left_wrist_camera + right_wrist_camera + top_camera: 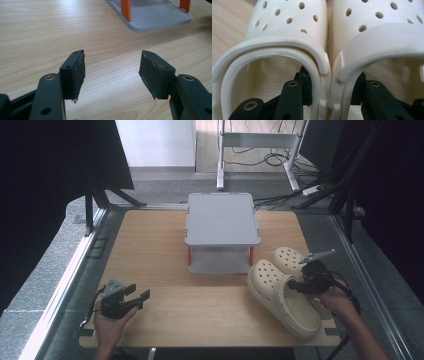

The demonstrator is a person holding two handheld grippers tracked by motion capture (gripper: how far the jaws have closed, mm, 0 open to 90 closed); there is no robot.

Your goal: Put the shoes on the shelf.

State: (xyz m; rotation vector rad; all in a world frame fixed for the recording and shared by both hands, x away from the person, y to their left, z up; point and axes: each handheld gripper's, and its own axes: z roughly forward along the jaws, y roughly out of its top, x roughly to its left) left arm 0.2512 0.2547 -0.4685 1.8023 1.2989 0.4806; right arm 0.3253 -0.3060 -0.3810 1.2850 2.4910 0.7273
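While the left gripper [137, 298] is waiting with open, empty jaws, the right gripper [329, 92] is pinching both clogs' [285, 290] touching inner walls together.

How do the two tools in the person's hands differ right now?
The left tool is open and holds nothing, while the right tool is closed on the pair of cream clogs, one jaw inside each shoe, pinching their touching walls. The left sits over bare wooden table; the right is at the table's right side. Both have black jaws.

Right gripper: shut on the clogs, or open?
Shut. The right gripper has one jaw inside each clog, pinching their touching inner walls together.
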